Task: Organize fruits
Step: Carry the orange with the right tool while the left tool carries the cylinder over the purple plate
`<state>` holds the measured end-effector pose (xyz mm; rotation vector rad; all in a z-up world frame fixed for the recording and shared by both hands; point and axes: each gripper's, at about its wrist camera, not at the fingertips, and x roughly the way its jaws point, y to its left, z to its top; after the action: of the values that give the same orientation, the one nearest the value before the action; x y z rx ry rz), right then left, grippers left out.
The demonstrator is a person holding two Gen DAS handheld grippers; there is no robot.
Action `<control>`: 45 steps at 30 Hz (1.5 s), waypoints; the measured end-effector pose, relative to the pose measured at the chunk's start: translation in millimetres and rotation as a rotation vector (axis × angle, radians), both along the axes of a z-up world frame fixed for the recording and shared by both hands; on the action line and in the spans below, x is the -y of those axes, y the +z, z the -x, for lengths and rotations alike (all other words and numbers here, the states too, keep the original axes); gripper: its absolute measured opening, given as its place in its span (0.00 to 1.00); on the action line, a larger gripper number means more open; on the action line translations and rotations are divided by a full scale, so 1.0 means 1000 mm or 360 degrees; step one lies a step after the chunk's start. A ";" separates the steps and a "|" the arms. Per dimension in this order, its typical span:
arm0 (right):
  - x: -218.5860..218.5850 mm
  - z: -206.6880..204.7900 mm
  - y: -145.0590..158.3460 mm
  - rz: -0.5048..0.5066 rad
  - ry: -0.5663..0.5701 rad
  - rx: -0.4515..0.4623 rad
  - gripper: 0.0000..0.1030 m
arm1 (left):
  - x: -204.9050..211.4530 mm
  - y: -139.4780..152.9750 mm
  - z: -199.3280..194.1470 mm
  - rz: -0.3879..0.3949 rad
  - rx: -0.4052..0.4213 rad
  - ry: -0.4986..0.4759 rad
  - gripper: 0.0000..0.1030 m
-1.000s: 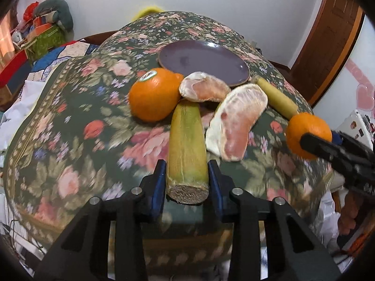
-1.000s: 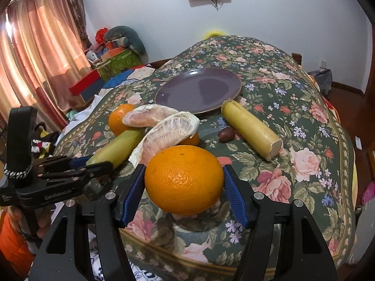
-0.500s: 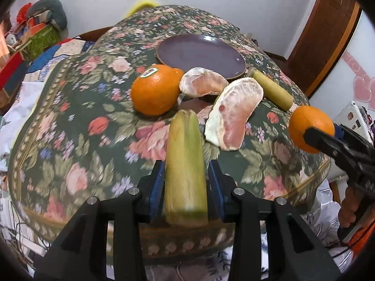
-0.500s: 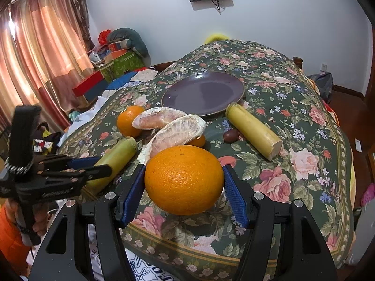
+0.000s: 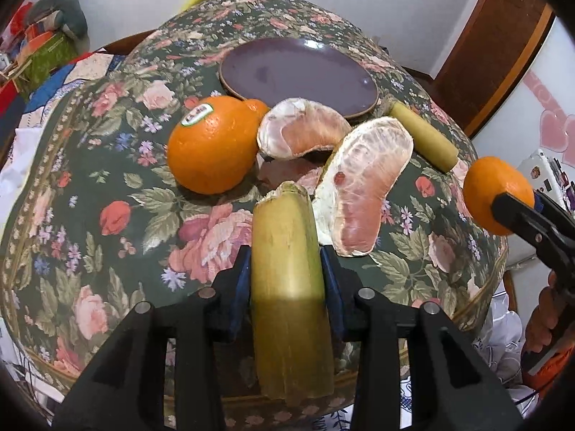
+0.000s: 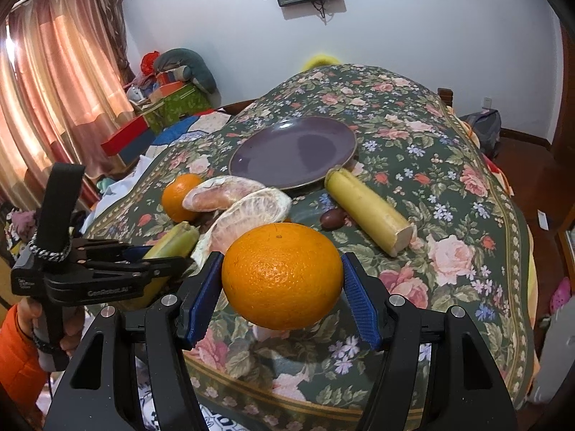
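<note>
My left tongs [image 5: 285, 269]: clamped on sugarcane piece [image 5: 287, 251].
My right tongs [image 6: 282, 283]: gripping orange [image 6: 282, 274], lifted off tabletop [image 6: 449, 186].
Ahead, 12 o'clock: pomelo segments [image 5: 363, 183] before purple plate [image 5: 298, 72].
11 o'clock: stickered orange [image 5: 212, 143].

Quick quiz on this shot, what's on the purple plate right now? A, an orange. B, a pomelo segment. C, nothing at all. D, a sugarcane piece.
C: the purple plate shows a bare surface, while the right gripper holds an orange, the left gripper holds a sugarcane piece, and the pomelo segments lie on the tablecloth in front of the plate.
</note>
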<state>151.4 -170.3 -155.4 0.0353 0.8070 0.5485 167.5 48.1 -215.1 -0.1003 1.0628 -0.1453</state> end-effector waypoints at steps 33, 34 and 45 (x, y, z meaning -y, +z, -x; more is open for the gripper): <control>-0.027 -0.105 0.048 0.0022 -0.0030 0.0321 0.60 | -0.011 0.100 -0.079 0.0051 0.0522 0.0050 0.35; -0.028 -0.109 0.047 0.0022 -0.0029 0.0321 0.60 | -0.010 0.096 -0.085 0.0049 0.0513 0.0042 0.35; -0.043 -0.157 0.027 0.0051 -0.0001 0.0230 0.60 | -0.015 0.059 -0.140 0.0039 0.0366 0.0026 0.35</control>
<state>308.5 -127.4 -128.6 -0.0333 0.6746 0.5314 307.2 62.9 -156.1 -0.1116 0.8309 -0.1513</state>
